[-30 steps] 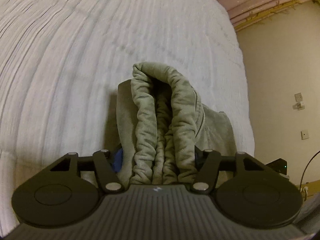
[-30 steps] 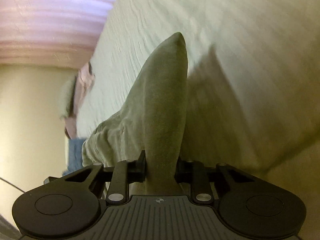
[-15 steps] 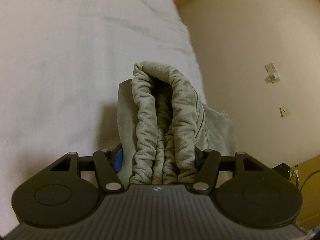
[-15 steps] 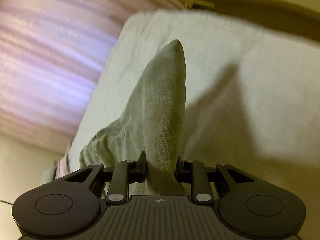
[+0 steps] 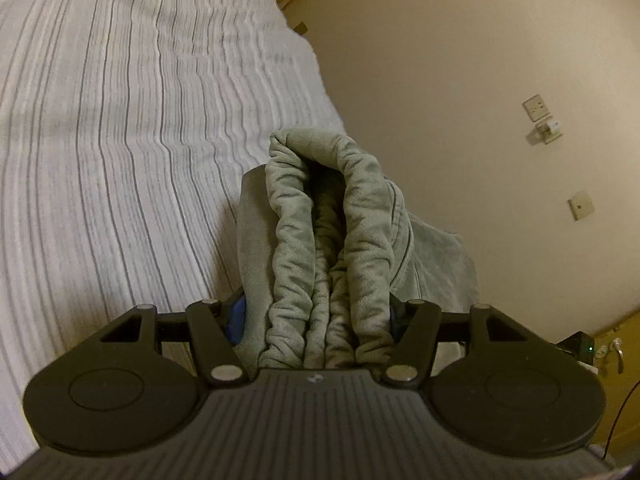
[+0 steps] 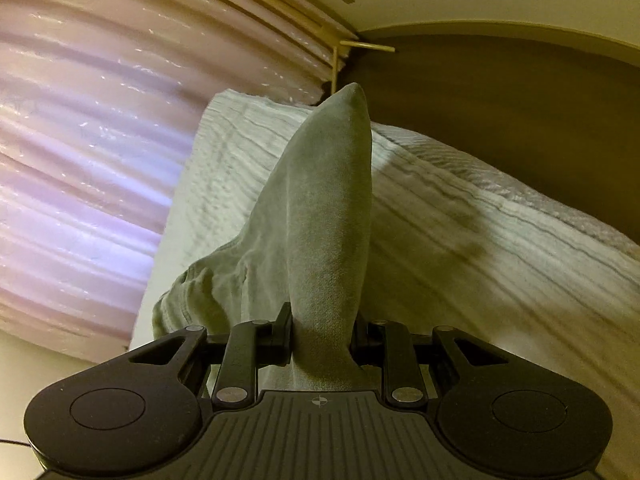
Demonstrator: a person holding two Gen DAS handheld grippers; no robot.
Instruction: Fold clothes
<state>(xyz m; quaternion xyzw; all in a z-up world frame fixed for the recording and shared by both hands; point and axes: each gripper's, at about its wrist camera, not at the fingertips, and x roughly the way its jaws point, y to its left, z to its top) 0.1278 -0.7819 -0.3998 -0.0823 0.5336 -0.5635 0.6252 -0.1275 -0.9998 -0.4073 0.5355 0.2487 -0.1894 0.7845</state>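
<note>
Bedspread, striped white, fills the left wrist view; above its edge the left hand-held gripper clamps a thick bunched roll of the grey-green garment, jaws fairly wide around the wad. Further right, the right hand-held gripper pinches a thinner, smooth fold of it, jaws narrow, over the bed with pink curtains behind. Judging by this, the cloth hangs gathered between both grips: no flat fold is laid yet, so most of the folding remains.

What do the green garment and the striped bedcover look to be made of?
Green garment: looks like fleece or plush knit, matte, with a fuzzy nap and soft, thick bunched folds. Striped bedcover: seems a woven cotton-type fabric, matte white, with raised ribs and thin grey stripes.
</note>
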